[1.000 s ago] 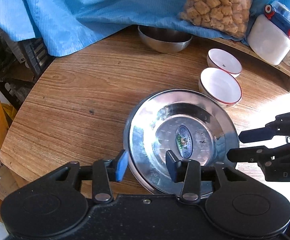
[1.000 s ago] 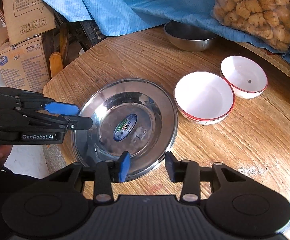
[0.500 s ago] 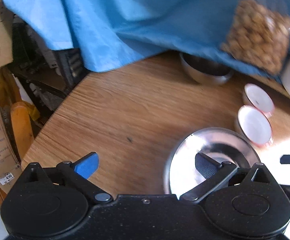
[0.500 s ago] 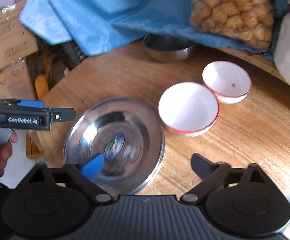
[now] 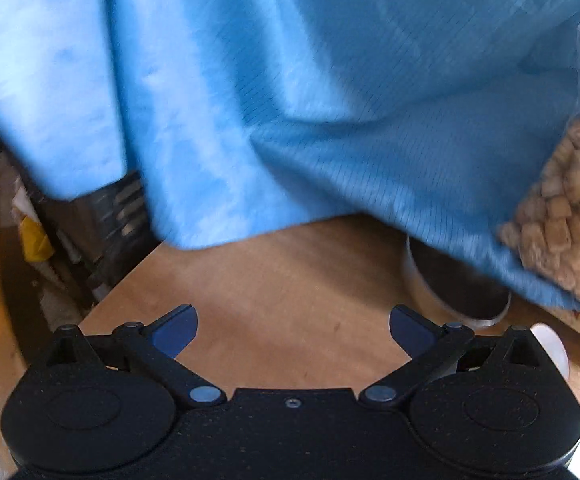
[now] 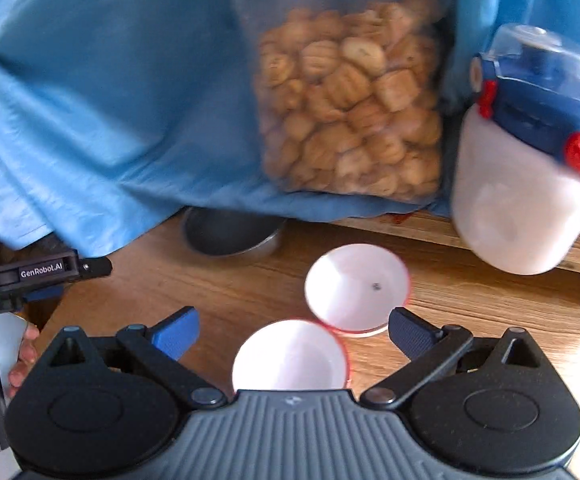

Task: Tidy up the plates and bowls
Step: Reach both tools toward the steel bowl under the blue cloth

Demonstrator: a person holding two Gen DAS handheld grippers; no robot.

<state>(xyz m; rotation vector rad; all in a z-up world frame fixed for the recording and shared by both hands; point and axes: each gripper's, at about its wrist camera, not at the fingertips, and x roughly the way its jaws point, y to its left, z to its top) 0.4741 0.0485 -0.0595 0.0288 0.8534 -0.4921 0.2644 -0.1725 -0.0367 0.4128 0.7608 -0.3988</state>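
Two white bowls with red rims sit side by side on the wooden table (image 6: pixel 490 304): the near bowl (image 6: pixel 290 356) and the far bowl (image 6: pixel 356 286). My right gripper (image 6: pixel 294 332) hangs wide open just above them, and its pads touch nothing. A steel bowl (image 6: pixel 230 232) stands at the back, half under the blue cloth (image 6: pixel 90 100). My left gripper (image 5: pixel 292 328) is wide open over bare wood, with the steel bowl (image 5: pixel 458 292) ahead to its right. In the right wrist view the left gripper (image 6: pixel 70 280) shows at the left edge. No steel plate shows in either view.
A clear bag of biscuits (image 6: pixel 350 120) leans on the blue cloth at the back. A white jar with a blue lid (image 6: pixel 522 200) stands at the back right. A hand (image 6: pixel 22 356) holds the left tool. Clutter (image 5: pixel 30 232) sits beyond the table's left edge.
Both grippers opened wide off the steel plate's rim and drew away. The plate has dropped out of both views, which now face the back of the table.
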